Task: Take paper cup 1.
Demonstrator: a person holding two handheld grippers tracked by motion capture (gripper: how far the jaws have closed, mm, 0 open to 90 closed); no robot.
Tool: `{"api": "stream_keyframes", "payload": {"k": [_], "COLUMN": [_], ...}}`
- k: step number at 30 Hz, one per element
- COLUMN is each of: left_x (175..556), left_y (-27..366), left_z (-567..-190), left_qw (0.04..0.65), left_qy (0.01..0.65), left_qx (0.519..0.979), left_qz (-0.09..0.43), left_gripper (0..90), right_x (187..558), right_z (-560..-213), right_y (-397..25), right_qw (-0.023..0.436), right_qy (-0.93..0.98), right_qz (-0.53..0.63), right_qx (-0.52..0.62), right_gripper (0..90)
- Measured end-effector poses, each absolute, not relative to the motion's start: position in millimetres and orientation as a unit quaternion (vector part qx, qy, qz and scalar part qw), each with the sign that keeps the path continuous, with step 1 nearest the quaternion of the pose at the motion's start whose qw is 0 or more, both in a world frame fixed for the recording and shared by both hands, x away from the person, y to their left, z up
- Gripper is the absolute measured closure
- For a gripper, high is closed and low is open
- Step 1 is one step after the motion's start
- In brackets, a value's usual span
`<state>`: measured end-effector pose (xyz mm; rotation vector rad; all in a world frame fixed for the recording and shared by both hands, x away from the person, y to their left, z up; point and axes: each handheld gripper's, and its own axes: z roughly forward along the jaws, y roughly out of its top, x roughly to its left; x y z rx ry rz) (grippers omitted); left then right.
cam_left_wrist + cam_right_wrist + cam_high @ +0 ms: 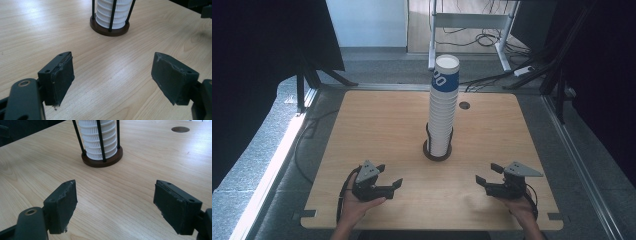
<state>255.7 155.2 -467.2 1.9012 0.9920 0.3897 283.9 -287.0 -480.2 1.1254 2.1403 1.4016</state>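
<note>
Blue-banded top cup (446, 76) reads "20"; both tongs (389, 176) (489, 173) spread wide, holding nothing.

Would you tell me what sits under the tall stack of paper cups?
A round dark base with thin black rods holds the cup stack on the table. The base's middle is covered.

White ribbed cups (442, 120), the top one banded blue, stand in a dark brown holder (437, 152) with black rods on the pale wood-grain table (377, 125).
</note>
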Motion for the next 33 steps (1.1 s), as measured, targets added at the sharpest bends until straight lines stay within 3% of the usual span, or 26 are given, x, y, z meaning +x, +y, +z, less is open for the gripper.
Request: {"api": "stream_keyframes", "payload": {"k": [16, 20, 23, 33], "left_x": [252.8, 250.9, 249.7, 256.7], "left_y": [167.7, 163.2, 161.3, 146.2], "left_z": [-454.7, -448.3, -447.3, -439.4], "left_qw": [0.503, 0.498, 0.508, 0.503], "left_qy": [0.401, 0.391, 0.395, 0.404], "left_qx": [0.747, 0.750, 0.740, 0.744], "left_qz": [0.169, 0.190, 0.197, 0.173], "left_gripper": [18.6, 23.2, 32.4, 30.5], "right_x": [284.7, 285.4, 285.0, 280.0], "right_z": [-478.5, -478.6, -480.7, -472.1], "right_y": [-278.6, -280.6, -283.7, -283.0], "right_qw": [0.158, 0.160, 0.152, 0.168], "right_qy": [0.753, 0.752, 0.746, 0.746], "right_qz": [0.505, 0.506, 0.513, 0.516], "right_qx": [0.392, 0.391, 0.397, 0.386], "right_gripper": [20.1, 20.5, 20.7, 20.7]}}
